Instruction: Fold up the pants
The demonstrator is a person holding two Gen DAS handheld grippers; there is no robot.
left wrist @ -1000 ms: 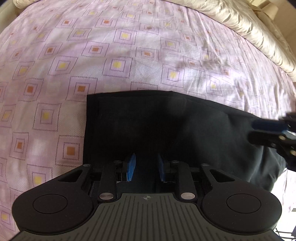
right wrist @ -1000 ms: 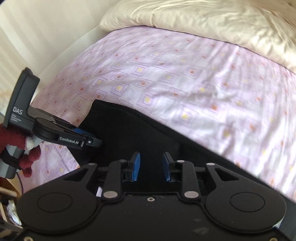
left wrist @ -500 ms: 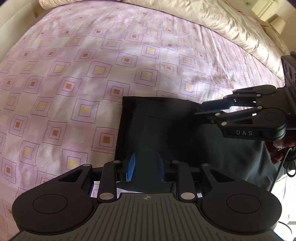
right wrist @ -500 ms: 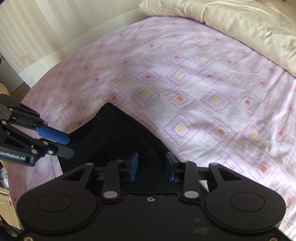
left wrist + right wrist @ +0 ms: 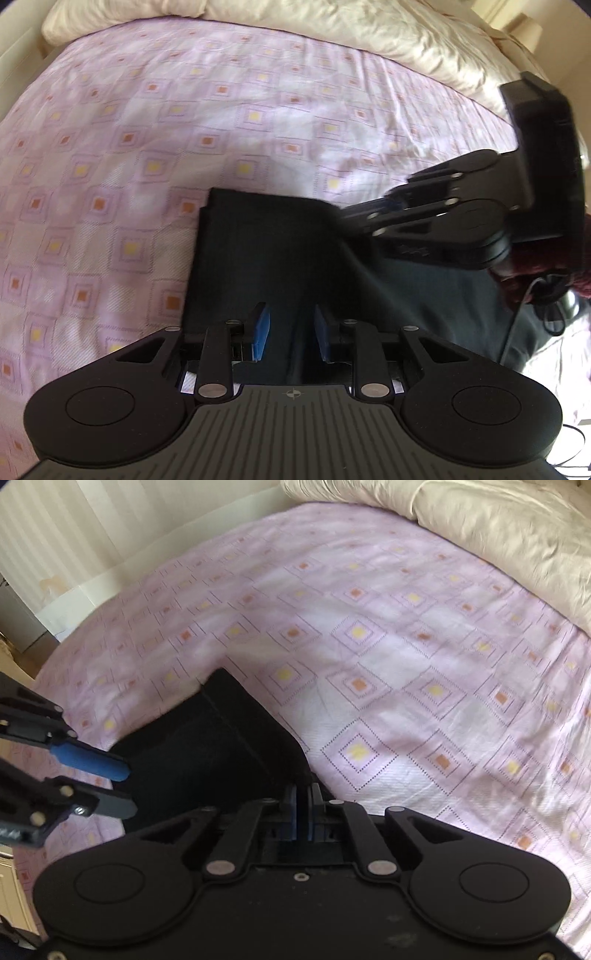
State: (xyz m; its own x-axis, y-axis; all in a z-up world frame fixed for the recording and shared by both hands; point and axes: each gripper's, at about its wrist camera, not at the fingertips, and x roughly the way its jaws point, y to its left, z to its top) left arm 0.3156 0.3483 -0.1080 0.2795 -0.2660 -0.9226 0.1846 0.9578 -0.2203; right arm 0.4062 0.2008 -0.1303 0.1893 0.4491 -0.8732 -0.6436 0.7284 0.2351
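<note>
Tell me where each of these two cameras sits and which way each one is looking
Left wrist view: sits on the left gripper, looking steeply down along its blue fingers at the black pants on the pink patterned bedsheet; the right gripper and a dark red sleeve show at right.
Right wrist view: sits on the right gripper, jaws closing on the pants' edge; the left gripper shows at left.
Shared: pants, bedsheet, cream duvet, and each other's gripper.
</note>
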